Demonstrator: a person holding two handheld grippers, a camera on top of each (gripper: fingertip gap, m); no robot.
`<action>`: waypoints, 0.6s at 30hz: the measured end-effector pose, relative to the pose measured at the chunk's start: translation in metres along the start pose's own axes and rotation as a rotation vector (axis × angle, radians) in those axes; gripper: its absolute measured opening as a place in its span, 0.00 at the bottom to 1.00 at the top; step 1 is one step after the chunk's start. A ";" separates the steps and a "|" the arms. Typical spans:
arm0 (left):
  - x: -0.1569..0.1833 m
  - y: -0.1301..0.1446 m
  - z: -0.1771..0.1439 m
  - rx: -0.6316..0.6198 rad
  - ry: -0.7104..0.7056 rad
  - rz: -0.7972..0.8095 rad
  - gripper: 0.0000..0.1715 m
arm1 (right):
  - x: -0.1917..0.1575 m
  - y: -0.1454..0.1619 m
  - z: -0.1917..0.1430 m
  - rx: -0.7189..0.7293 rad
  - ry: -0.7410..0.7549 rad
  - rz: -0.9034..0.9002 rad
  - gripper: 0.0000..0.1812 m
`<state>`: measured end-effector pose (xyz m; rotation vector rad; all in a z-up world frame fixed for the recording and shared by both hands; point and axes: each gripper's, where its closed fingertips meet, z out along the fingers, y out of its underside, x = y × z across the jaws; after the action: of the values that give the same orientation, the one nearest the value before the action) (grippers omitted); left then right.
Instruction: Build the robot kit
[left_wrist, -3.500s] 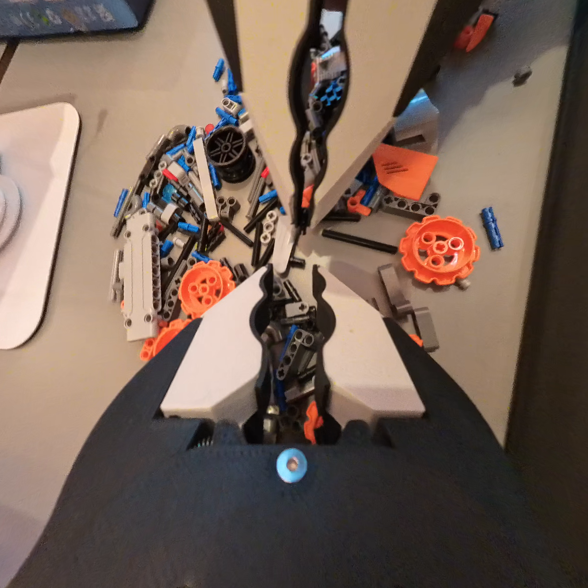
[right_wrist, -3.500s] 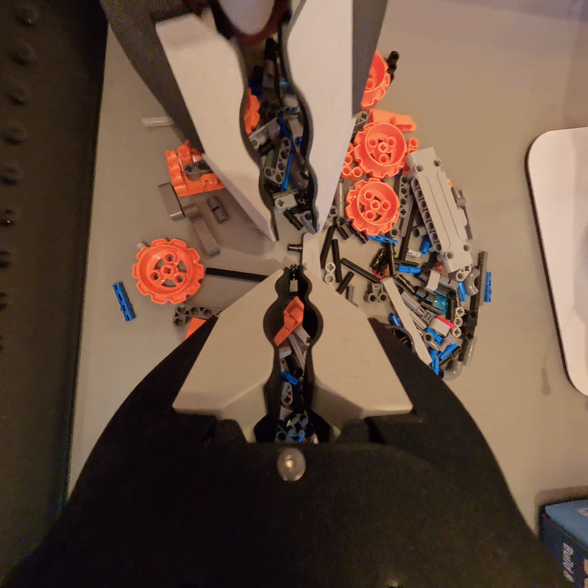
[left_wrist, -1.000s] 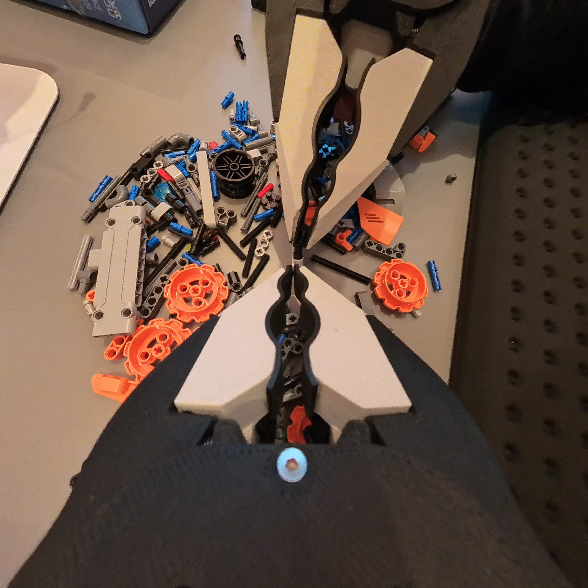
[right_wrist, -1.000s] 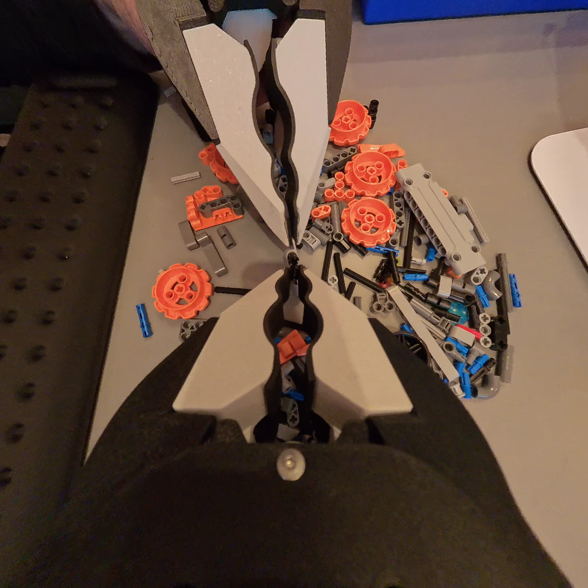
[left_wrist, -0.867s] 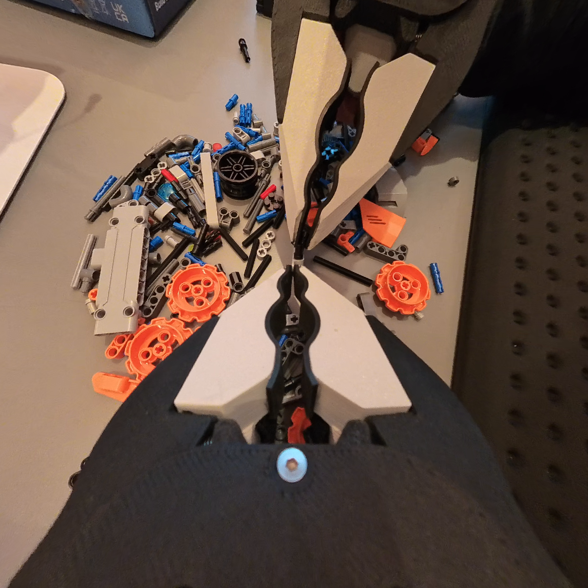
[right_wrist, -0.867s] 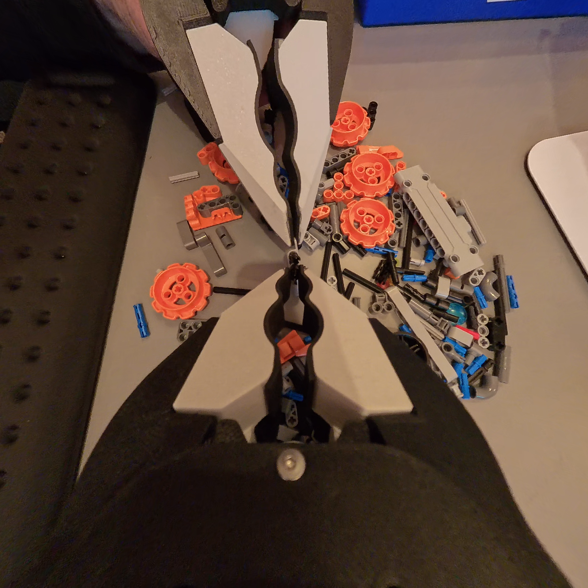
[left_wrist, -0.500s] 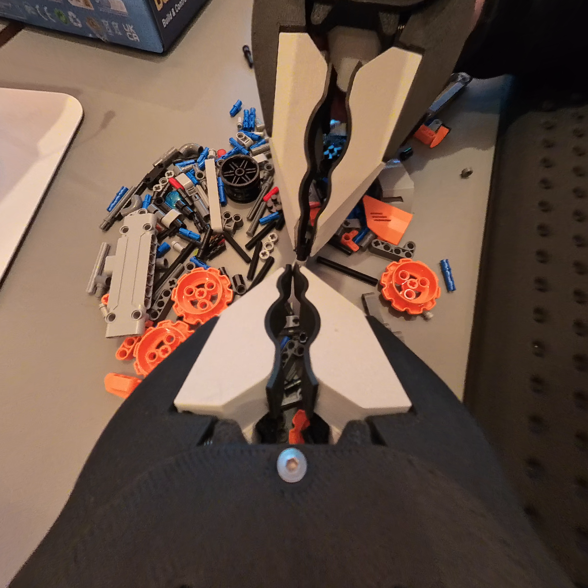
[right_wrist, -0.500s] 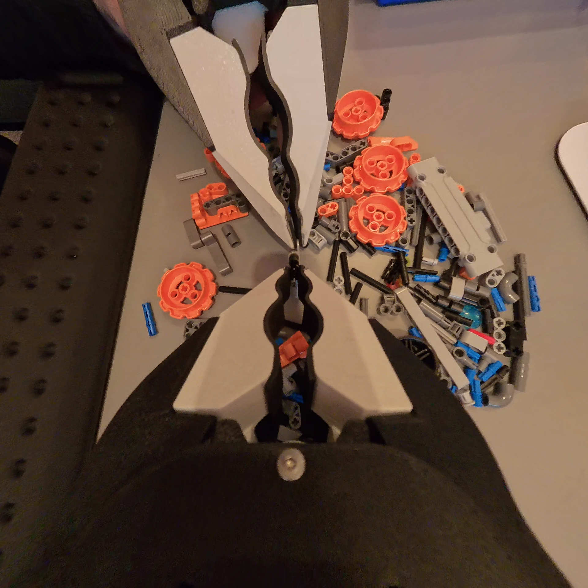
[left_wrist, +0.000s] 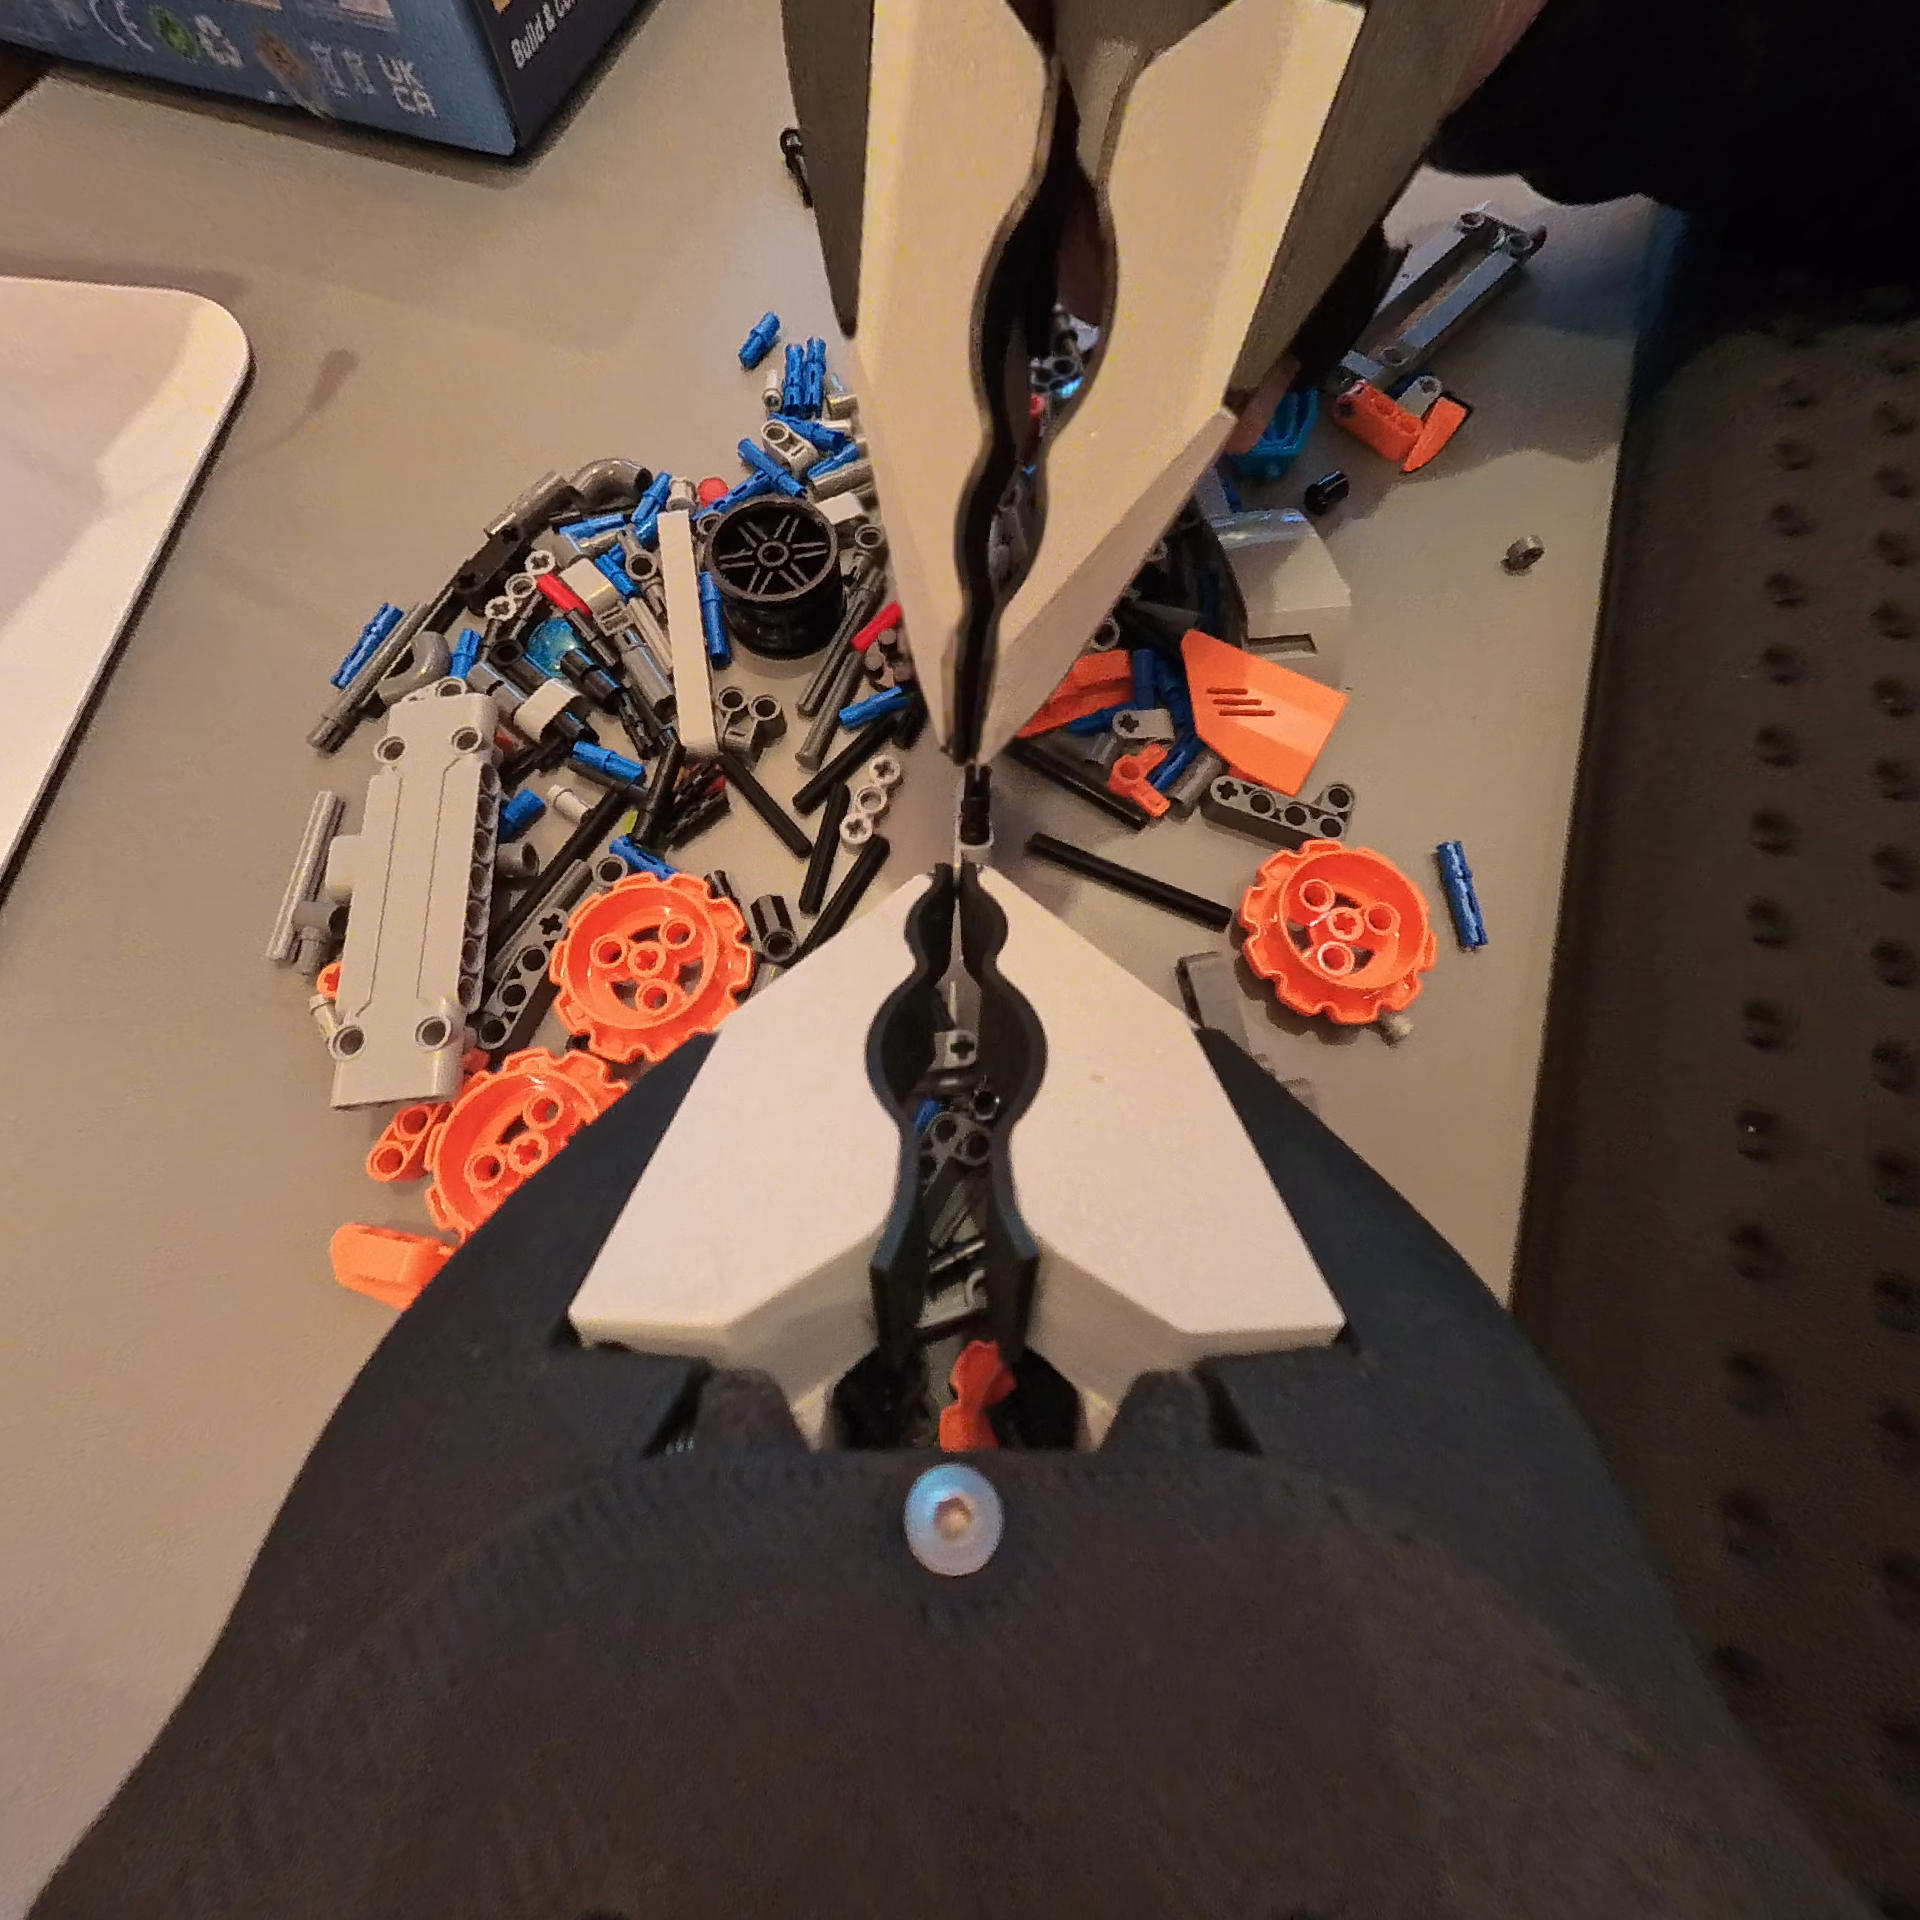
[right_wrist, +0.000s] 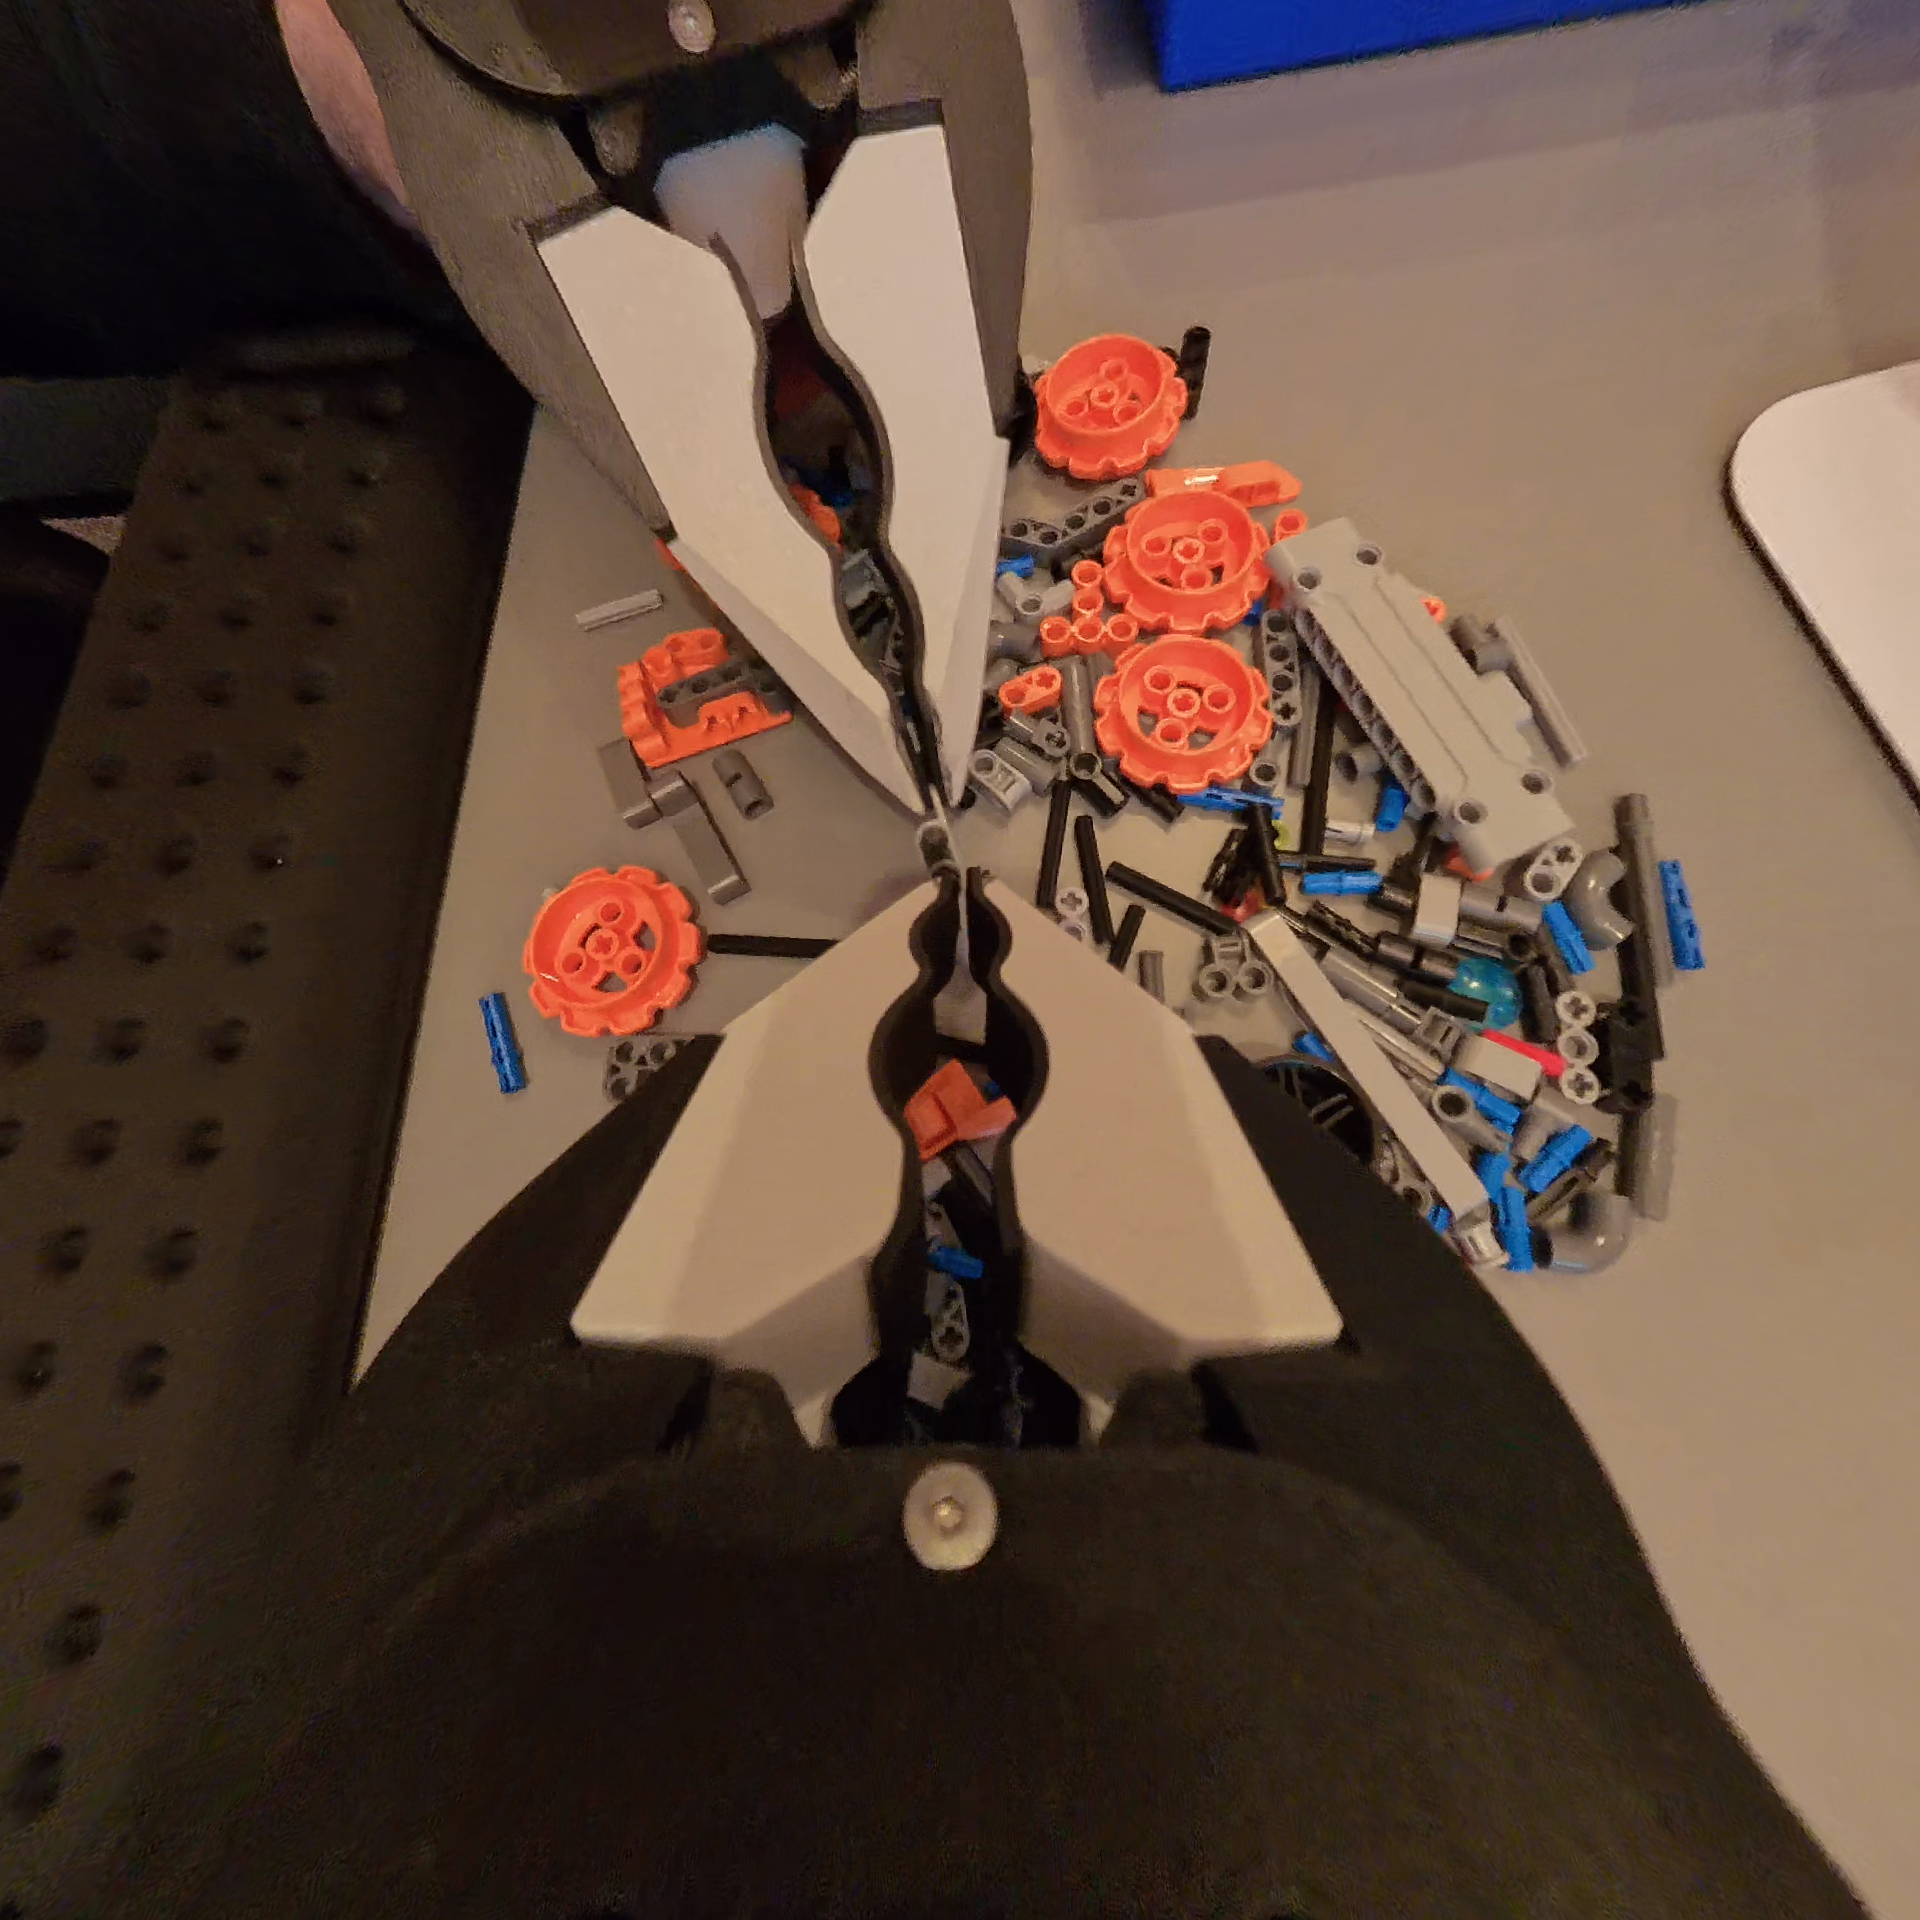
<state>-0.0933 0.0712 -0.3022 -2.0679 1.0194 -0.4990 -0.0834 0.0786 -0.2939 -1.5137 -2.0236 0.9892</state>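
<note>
- Left tongs (left_wrist: 958, 883): closed, tips pinching one end of a thin light-grey piece (left_wrist: 971, 831), raised above the tabletop (left_wrist: 208, 1351).
- Right tongs (right_wrist: 956, 888): closed, tips nipping a small black pin (right_wrist: 932, 840); tip to tip with the left tongs, the pin and the grey piece in line between them.
- Whether pin and grey piece are already joined: cannot tell, the parts are too small.
- Handling, as a judgement: both parts look like rigid, very light, smooth plastic; little surface to grip, so liable to pivot or slip if held off-centre. Best hold appears to be square across the shank, leaving the mating end free.
- Below the tongs: loose pile of building parts (left_wrist: 623, 665) in black, grey and blue.
- Orange toothed wheels: several in the pile, one lone wheel (left_wrist: 1338, 927) apart toward the dotted black mat (left_wrist: 1766, 935).
- Long grey housing (left_wrist: 410, 904): flat at the pile's edge.
- Black spoked wheel hub (left_wrist: 774, 569): in the pile, just beside the right tongs' fingers.
- White tray (left_wrist: 83, 436): well apart from the pile.
- Blue box (left_wrist: 312, 62): at the far tabletop edge.
</note>
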 end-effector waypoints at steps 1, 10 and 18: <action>0.000 0.000 0.000 -0.002 -0.003 0.003 0.00 | 0.000 0.000 0.001 -0.008 0.005 -0.010 0.00; -0.003 0.001 0.000 -0.012 -0.034 0.026 0.00 | 0.000 -0.001 0.005 -0.022 0.023 -0.022 0.00; -0.005 0.002 0.002 -0.019 -0.041 0.023 0.00 | 0.005 -0.005 0.003 -0.016 0.074 -0.041 0.00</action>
<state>-0.0960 0.0750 -0.3049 -2.0727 1.0261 -0.4348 -0.0902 0.0813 -0.2928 -1.4889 -2.0070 0.8899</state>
